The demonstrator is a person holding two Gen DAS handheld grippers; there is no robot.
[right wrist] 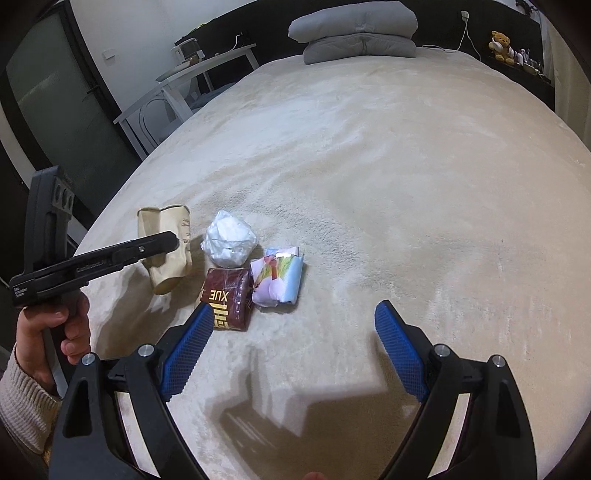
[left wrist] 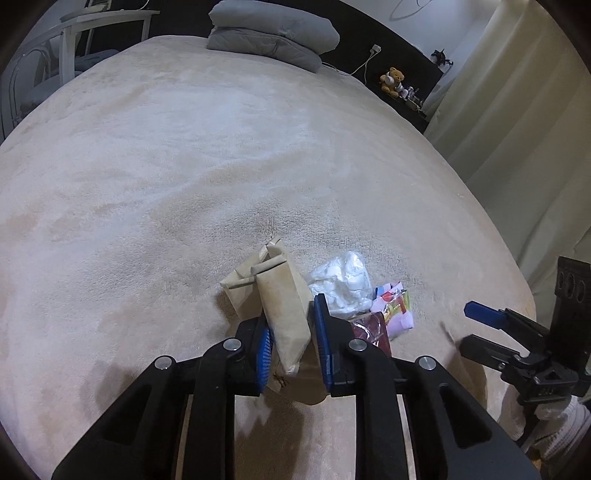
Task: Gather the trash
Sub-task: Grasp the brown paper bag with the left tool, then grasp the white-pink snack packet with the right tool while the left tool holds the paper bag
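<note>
My left gripper (left wrist: 291, 325) is shut on a crumpled brown paper bag (left wrist: 280, 295), which rests on the beige bed cover; it also shows in the right wrist view (right wrist: 166, 240) with the left gripper (right wrist: 173, 240) on it. Beside the bag lie a clear plastic bag of white tissue (right wrist: 229, 243), a dark red wrapper (right wrist: 229, 299) and a colourful pastel packet (right wrist: 279, 277). They also show in the left wrist view: tissue bag (left wrist: 343, 282), red wrapper (left wrist: 373, 328), packet (left wrist: 397, 306). My right gripper (right wrist: 293, 314) is open and empty, hovering just right of the red wrapper.
The wide beige bed (right wrist: 406, 166) stretches away to folded grey bedding (right wrist: 358, 33) at its head. A white table and chair (right wrist: 192, 81) stand left of the bed. A curtain (left wrist: 517, 129) hangs on the right, with a teddy bear (left wrist: 393, 81) on a dark shelf.
</note>
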